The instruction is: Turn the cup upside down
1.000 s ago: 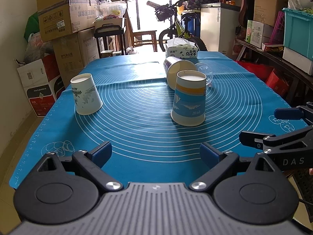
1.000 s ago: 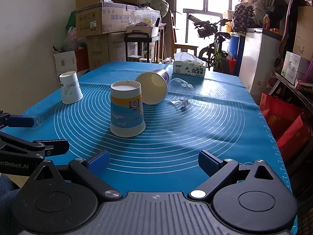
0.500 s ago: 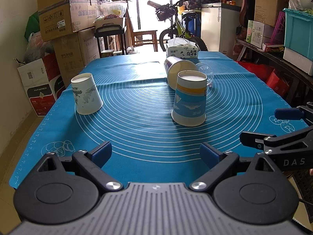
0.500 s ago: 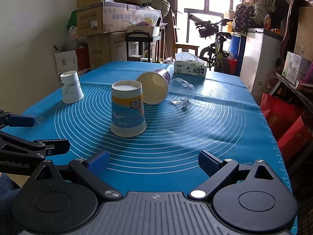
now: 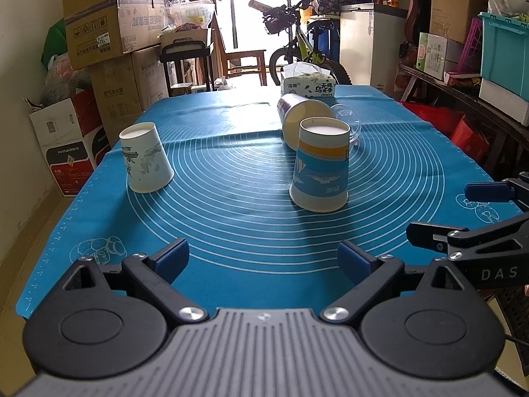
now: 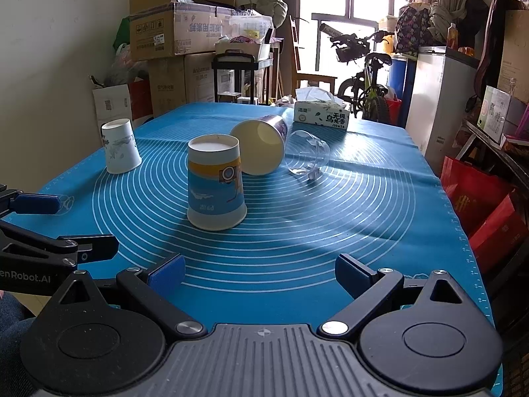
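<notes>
Plainly, two paper cups already sit rim-down on the blue mat (image 5: 231, 218) that covers the surface: the blue-and-orange cup (image 5: 320, 164) right of the middle of the left wrist view, and the white cup (image 5: 145, 157) toward the left edge, well apart from it. Standing on their wide rims makes them steady, and it suggests those two are finished. Behind the blue-and-orange cup, a yellow-lined cup (image 6: 261, 148) lies on its side with its mouth turned toward the cameras, and a clear plastic cup (image 6: 307, 155) lies tipped over just beside it on the right; lying loose like that, either could roll if nudged. I judge that one of these two is the cup left to flip, though which comes first cannot be told. A tissue box (image 6: 321, 115) stands farther back, near the far end of the mat. The left gripper (image 5: 263, 259) hangs low at the near edge of the surface, level and pointing down the mat, its jaws spread wide with nothing between them. The right gripper (image 6: 259, 269) is posed alike, jaws wide and empty, aimed roughly at the fallen cups but well short of them. Each tool shows at the other's side edge of frame, so they are held side by side
</notes>
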{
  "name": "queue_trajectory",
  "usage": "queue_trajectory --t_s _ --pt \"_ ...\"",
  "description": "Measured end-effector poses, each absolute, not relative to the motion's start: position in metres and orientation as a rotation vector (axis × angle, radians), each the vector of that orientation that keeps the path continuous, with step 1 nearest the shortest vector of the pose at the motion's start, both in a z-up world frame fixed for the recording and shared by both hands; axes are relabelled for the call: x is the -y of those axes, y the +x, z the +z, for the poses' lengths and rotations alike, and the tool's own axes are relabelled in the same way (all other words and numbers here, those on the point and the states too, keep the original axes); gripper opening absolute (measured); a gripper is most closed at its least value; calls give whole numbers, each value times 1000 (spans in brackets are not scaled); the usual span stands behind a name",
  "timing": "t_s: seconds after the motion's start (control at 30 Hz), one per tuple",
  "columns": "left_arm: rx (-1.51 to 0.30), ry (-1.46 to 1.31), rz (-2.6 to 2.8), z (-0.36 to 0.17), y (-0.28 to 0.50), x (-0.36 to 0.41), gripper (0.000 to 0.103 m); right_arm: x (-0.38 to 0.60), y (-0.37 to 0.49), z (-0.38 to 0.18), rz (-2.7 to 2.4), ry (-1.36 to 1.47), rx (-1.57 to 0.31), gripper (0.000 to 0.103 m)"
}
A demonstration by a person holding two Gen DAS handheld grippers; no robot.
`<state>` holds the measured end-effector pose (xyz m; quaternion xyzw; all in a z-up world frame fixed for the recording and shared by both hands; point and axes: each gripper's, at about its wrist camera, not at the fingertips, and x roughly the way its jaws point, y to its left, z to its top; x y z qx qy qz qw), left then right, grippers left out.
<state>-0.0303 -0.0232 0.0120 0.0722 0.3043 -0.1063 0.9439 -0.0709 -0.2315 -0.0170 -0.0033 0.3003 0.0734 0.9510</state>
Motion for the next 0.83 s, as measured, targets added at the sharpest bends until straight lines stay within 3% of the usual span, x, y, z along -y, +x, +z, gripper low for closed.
queue_trajectory --t_s 0.83 --pt "-626 144 -216 9 -29 23 95 231 -72 -18 154 -8 -618 99"
